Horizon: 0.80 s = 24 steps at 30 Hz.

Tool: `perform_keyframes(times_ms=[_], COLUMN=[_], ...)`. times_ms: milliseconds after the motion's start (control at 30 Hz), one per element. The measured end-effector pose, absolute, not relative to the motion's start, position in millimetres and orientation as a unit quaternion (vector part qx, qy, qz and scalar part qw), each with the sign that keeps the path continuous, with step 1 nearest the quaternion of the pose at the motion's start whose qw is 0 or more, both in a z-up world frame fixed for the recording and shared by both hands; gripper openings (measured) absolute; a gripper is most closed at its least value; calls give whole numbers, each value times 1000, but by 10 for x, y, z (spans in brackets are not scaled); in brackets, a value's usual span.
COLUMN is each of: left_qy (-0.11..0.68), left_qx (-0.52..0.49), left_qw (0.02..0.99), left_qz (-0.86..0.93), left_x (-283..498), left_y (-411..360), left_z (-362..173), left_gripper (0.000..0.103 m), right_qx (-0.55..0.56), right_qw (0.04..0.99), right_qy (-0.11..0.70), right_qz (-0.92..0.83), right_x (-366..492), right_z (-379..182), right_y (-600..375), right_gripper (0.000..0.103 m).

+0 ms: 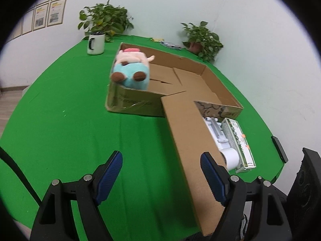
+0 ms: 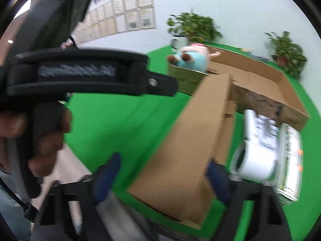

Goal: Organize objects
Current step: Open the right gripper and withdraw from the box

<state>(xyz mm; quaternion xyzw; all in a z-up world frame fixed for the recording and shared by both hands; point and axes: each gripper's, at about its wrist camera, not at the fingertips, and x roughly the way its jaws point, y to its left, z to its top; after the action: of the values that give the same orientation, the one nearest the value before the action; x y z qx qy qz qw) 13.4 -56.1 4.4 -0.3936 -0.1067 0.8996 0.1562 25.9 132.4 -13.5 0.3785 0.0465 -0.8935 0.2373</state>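
Both sets of fingers are standing wide open, gripping nothing. Left gripper (image 1: 161,168) is hanging over bare green desk (image 1: 60,120); right gripper (image 2: 162,172) is blurred, so it's likely mid-swing.

Task things: plush toy (image 1: 131,68) is sitting on the far-left corner of the cardboard box (image 1: 220,88), well ahead of the left fingers, its blue end overhanging the box's near wall. It could be half in or perched; can't tell which. The white tape roll (image 1: 231,157), the white plastic item (image 1: 215,130) and the green printed carton (image 1: 238,142) are lying on the desk just outside the right-hand finger, behind the long box flap (image 1: 190,150).

Step in hand, my read: next pick is from that cluster with the right gripper.
- Flap is running between the right gripper's fingers and touching or nearly touching the right-hand one; back off and clear it before closing, or the fingers are going to be clamping cardboard.
- Come at the roll from above, off the flap side.

Room: lots of open desk left of the left fingers. Desk edge is close behind the carton, so avoid pushing things that way. Box floor is mostly free for drops.
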Motion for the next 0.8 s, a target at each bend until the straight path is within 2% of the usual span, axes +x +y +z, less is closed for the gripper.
perform_keyframes(times_ms=[167,300,333,367,433,500,600,667,767,800], left_qy=[-108,-99,-95,-94,-93,-98,-109,-112,-108,-105], left_qx=[-398,-395,-396,-396,-393,-387,-392,-395,-400,-403], left_qw=[153,165,166,167,169,167,159,155,153,152], left_qz=[898,898,898,898,899,901,900,899,897,896], left_x=[215,214,199,186,166,152,98,91,102,99], left_y=[-611,-492,-461,-442,-433,-496,-593,-630,-633,-627], left_z=[11,33,38,45,76,108,114,102,61,36], left_gripper=[79,79,79,79,79,79,79,79,79,79], right_qx=[352,358,358,356,353,350,343,341,319,313], right_qw=[258,253,248,243,240,244,279,307,327,326], right_qy=[-12,-79,-84,-78,-49,-10,36,43,32,24], right_qz=[-900,-895,-896,-899,-903,-904,-896,-888,-889,-892], right_x=[305,205,183,159,146,144,204,242,315,323], right_z=[-91,-116,-117,-117,-103,-92,-101,-105,-70,-58], right_y=[1535,1828,1856,1859,1758,1601,1279,1120,1119,1164], right_gripper=[100,98,89,76,59,55,60,78,93,94])
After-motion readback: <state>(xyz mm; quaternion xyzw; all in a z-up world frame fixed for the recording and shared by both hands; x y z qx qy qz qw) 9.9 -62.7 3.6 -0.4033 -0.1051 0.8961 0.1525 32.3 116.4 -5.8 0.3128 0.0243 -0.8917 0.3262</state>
